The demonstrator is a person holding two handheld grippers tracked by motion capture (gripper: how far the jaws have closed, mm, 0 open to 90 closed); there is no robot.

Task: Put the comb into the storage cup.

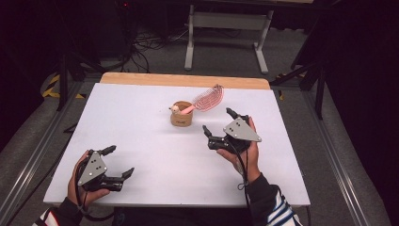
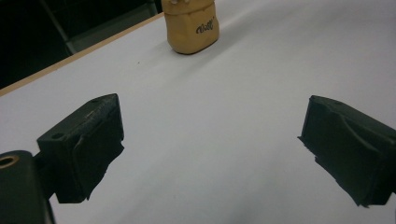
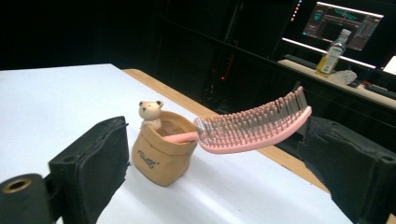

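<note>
A tan bag-shaped holder (image 1: 181,114) with a small bear figure on its rim stands upright near the middle of the white table (image 1: 141,136). A pink hairbrush (image 1: 208,99) leans out of it to the right, handle inside, bristle head in the air. In the right gripper view the holder (image 3: 163,149) and the hairbrush (image 3: 254,128) lie just beyond the jaws. My right gripper (image 1: 217,122) is open, a short way right of the holder, holding nothing. My left gripper (image 1: 118,161) is open near the front left edge, with the holder (image 2: 191,25) far ahead of it.
A wooden strip (image 1: 186,80) runs along the table's far edge. Beyond it stands a white frame (image 1: 226,33) on the floor with cables. A monitor (image 3: 345,21) and a bottle (image 3: 332,56) sit on a dark bench in the background.
</note>
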